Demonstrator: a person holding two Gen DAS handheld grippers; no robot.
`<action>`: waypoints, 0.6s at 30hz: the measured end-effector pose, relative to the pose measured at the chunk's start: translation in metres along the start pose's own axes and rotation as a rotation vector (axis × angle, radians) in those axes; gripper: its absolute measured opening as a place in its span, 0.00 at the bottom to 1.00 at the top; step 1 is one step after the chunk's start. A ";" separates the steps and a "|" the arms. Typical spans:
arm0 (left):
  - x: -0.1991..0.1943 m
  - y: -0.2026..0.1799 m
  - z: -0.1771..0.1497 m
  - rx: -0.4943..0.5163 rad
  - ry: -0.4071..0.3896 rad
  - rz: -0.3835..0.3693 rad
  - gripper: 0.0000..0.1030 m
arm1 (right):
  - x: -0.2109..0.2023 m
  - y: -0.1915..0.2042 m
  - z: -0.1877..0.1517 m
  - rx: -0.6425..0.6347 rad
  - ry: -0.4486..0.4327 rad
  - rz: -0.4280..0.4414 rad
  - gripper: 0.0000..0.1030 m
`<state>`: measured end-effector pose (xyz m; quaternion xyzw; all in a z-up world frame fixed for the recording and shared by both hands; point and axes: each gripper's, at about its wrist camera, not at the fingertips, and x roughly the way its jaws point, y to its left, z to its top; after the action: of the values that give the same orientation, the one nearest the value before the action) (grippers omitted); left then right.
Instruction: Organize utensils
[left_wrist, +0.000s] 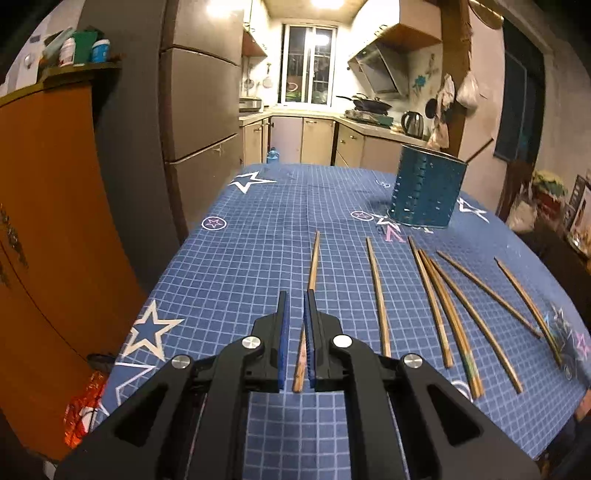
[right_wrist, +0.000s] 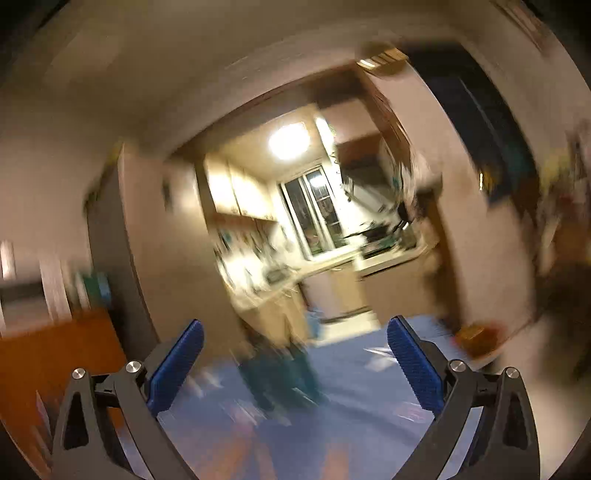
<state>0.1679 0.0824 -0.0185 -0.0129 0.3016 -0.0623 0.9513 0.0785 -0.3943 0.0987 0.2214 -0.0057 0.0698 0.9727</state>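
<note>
Table under blue grid cloth with white stars; only a pink "V" legible, just before the holder. Teal perforated utensil holder upright at far right. Left gripper nearly closed, one wooden chopstick between its fingers; grasp uncertain. Seven loose chopsticks fan out before the holder. Right gripper spread wide, nothing held; view blurred.

Eight wooden chopsticks lie on the table beside one blue holder
</note>
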 end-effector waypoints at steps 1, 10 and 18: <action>0.002 -0.001 -0.002 -0.013 0.002 -0.004 0.06 | 0.036 0.001 0.013 -0.016 0.010 -0.025 0.96; 0.002 0.024 -0.022 -0.114 0.040 0.017 0.25 | 0.290 -0.046 0.002 0.141 0.217 -0.147 0.96; 0.007 0.035 -0.025 -0.143 0.061 0.035 0.32 | 0.333 -0.058 -0.009 0.503 0.243 0.068 0.96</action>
<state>0.1630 0.1161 -0.0456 -0.0735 0.3345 -0.0243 0.9392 0.4160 -0.3982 0.0800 0.4457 0.1208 0.1278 0.8777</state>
